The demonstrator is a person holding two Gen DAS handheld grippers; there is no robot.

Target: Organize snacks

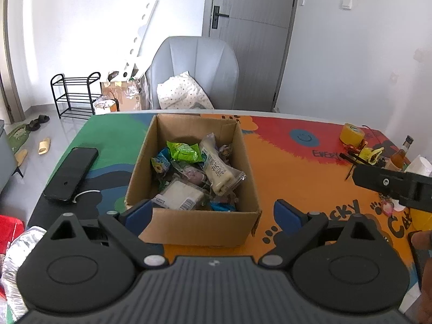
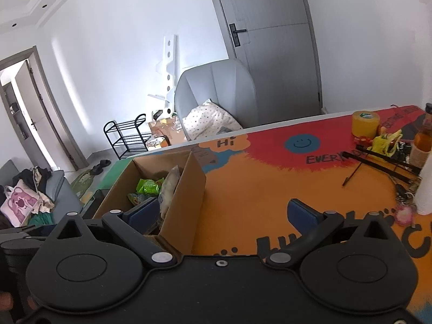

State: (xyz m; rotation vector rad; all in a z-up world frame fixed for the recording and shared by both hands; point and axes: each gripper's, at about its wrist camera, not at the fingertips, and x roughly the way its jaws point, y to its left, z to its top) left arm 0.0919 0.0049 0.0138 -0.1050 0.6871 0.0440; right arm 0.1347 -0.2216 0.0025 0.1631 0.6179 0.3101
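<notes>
Two grippers, both spread wide and empty. Left gripper [image 1: 214, 212] sits at the box's [image 1: 199, 225] 6 o'clock wall, fingers straddling it, probably lined up for a reach in or a push. Snacks [image 1: 198, 171] are piled loose inside the box: green pack [image 1: 183, 151] at 11 o'clock, long white pack [image 1: 218, 168] at centre-right. Right gripper [image 2: 224, 212] hovers at the box's [image 2: 186, 189] 3 o'clock side over the bare mat [image 2: 256, 183], likely just clear of the way. Phone [image 1: 70, 174] lies at 9 o'clock, apart.
</notes>
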